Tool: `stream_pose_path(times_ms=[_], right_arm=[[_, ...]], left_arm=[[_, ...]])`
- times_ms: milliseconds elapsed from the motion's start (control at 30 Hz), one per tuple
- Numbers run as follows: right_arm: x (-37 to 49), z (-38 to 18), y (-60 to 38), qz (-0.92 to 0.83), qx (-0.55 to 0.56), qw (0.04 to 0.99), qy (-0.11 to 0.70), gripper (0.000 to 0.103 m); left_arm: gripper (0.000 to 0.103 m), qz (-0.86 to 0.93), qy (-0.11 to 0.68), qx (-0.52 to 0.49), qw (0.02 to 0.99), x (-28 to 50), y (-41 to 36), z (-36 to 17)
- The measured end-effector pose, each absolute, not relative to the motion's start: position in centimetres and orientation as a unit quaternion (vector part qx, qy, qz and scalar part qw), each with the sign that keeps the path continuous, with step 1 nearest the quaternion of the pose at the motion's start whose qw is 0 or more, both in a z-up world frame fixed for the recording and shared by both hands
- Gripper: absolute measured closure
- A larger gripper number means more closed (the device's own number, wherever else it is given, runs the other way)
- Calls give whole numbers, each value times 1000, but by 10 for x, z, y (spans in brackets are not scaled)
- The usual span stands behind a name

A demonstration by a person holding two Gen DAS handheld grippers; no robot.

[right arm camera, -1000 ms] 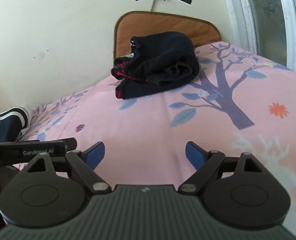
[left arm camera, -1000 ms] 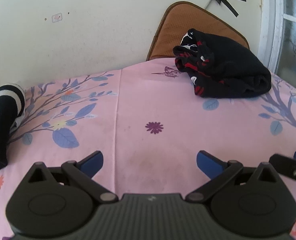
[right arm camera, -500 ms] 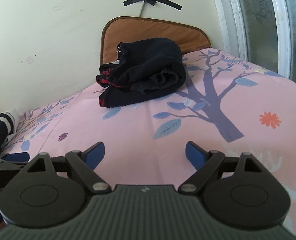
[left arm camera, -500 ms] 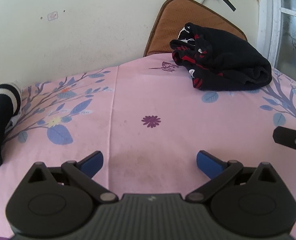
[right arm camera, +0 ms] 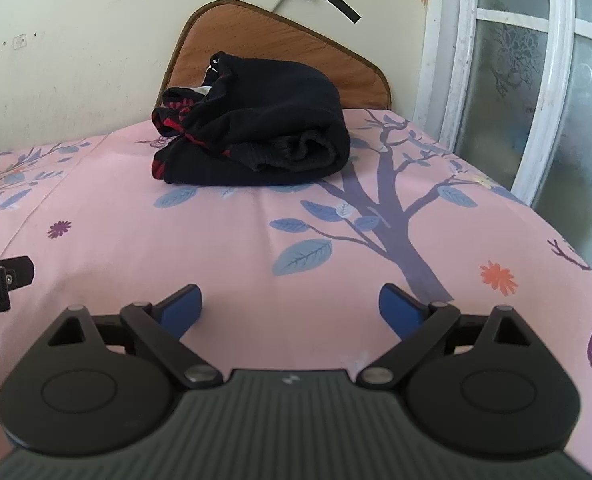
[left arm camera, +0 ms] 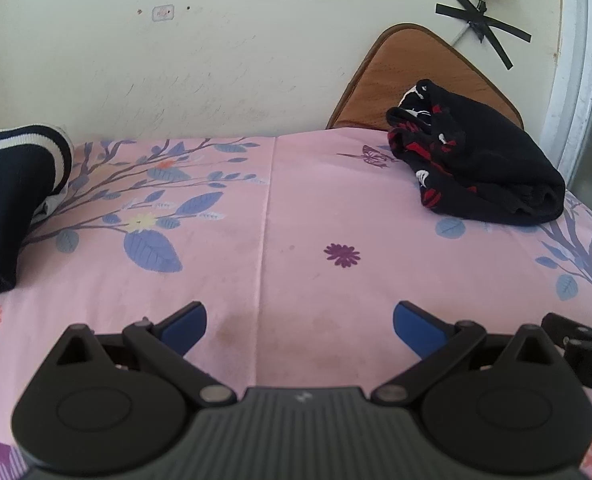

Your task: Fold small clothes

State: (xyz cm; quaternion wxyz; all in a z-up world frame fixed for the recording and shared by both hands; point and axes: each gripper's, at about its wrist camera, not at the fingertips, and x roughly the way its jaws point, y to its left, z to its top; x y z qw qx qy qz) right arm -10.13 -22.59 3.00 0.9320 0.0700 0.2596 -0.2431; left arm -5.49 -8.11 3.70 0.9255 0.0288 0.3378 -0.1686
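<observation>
As we list the bed from left to right, first comes a navy garment with white stripes, lying at the left edge of the pink floral sheet, well apart from both tools. Next, our left gripper, spread wide, nothing between its blue fingertips, hovering over bare sheet. Beside it, our right gripper, its jaws opening further, likewise with only sheet between them. Further right and toward the wall lies the black garment with red pattern, bunched in a loose roll against a brown cushion, beside the printed tree. A frosted window closes the right side.

Risks, as we judge them: the roll is thick and layered, so one pinch may catch several layers and drag the bundle instead of opening it; a low reach may snag the sheet and pull it up with the cloth.
</observation>
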Motion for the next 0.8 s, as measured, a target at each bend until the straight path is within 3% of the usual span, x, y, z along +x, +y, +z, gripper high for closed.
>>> stream_pose_path(times_ms=[800], right_arm=[[-107,44,-201,-210,73,940,258,6]], left_arm=[[0,-163,324,29,931,-61,-80,39]])
